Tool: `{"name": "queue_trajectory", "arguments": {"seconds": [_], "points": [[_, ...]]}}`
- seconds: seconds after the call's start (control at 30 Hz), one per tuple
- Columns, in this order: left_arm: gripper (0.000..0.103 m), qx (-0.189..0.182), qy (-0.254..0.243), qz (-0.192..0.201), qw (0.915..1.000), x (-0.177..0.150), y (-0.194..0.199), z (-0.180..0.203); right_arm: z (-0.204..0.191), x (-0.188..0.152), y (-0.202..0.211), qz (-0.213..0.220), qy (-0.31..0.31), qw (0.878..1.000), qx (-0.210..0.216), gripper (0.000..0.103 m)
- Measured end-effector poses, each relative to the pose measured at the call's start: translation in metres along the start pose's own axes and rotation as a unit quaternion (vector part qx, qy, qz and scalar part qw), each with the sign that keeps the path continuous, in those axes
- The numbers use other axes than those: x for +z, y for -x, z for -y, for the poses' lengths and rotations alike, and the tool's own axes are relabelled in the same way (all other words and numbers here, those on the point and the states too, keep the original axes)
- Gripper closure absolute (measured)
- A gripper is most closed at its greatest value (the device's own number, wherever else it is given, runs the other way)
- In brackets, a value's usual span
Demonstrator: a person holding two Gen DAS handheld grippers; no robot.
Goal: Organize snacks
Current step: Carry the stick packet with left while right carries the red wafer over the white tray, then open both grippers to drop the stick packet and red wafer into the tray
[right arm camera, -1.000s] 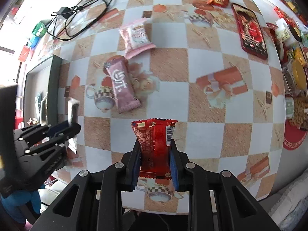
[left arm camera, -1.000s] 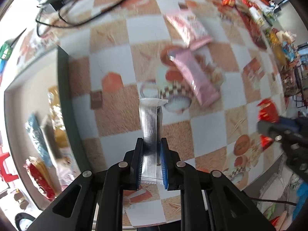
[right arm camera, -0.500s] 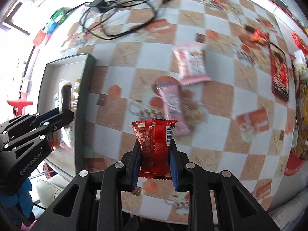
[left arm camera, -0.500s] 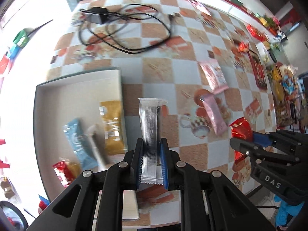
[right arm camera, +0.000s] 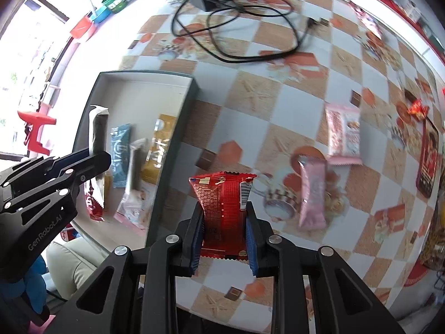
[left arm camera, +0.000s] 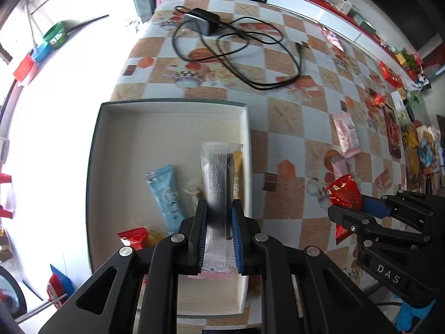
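Observation:
My left gripper is shut on a long silver snack bar and hangs over the right side of the white tray. Several wrapped snacks lie in the tray: a light blue one, a gold one, a red one. My right gripper is shut on a red snack packet above the checkered table, just right of the tray. Two pink packets lie on the table. The left gripper with the silver bar shows in the right wrist view.
A black charger with coiled cable lies beyond the tray. A red phone and more snacks sit along the table's right side. A red stool and coloured items stand off the table's left edge. A cushion lies below the near edge.
Both grippers have swept left across the table with their snacks. The left one has gone from over the table to over the tray; the right one has neared the tray's right wall.

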State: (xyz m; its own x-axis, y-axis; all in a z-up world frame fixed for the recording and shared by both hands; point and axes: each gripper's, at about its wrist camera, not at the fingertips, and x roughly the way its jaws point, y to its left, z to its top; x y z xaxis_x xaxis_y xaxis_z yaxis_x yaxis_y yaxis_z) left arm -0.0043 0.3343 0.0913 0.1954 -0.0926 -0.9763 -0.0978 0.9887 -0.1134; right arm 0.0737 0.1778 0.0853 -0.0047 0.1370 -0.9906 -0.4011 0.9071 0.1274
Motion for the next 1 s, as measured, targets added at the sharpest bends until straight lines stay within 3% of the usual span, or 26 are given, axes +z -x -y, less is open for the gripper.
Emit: {"name": "queue_trajectory", "arguments": {"seconds": [0.6, 0.87, 0.97, 1.0], "points": [[0.085, 0.012, 0.042, -0.012, 0.999, -0.008, -0.01, -0.057, -0.079, 0.035, -0.028, -0.021, 0.052, 0.998, 0.023, 0.075], [0.084, 0.016, 0.051, -0.034, 0.998, -0.018, -0.027, -0.069, -0.097, 0.054, -0.043, -0.038, 0.043, 0.998, 0.04, 0.075], [0.078, 0.018, 0.051, -0.041, 0.9977, -0.022, -0.031, -0.07, -0.101, 0.057, -0.048, -0.044, 0.04, 0.997, 0.043, 0.075], [0.068, 0.022, 0.051, -0.044, 0.9975, -0.023, -0.032, -0.07, -0.102, 0.058, -0.049, -0.049, 0.04, 0.997, 0.043, 0.075]]}}
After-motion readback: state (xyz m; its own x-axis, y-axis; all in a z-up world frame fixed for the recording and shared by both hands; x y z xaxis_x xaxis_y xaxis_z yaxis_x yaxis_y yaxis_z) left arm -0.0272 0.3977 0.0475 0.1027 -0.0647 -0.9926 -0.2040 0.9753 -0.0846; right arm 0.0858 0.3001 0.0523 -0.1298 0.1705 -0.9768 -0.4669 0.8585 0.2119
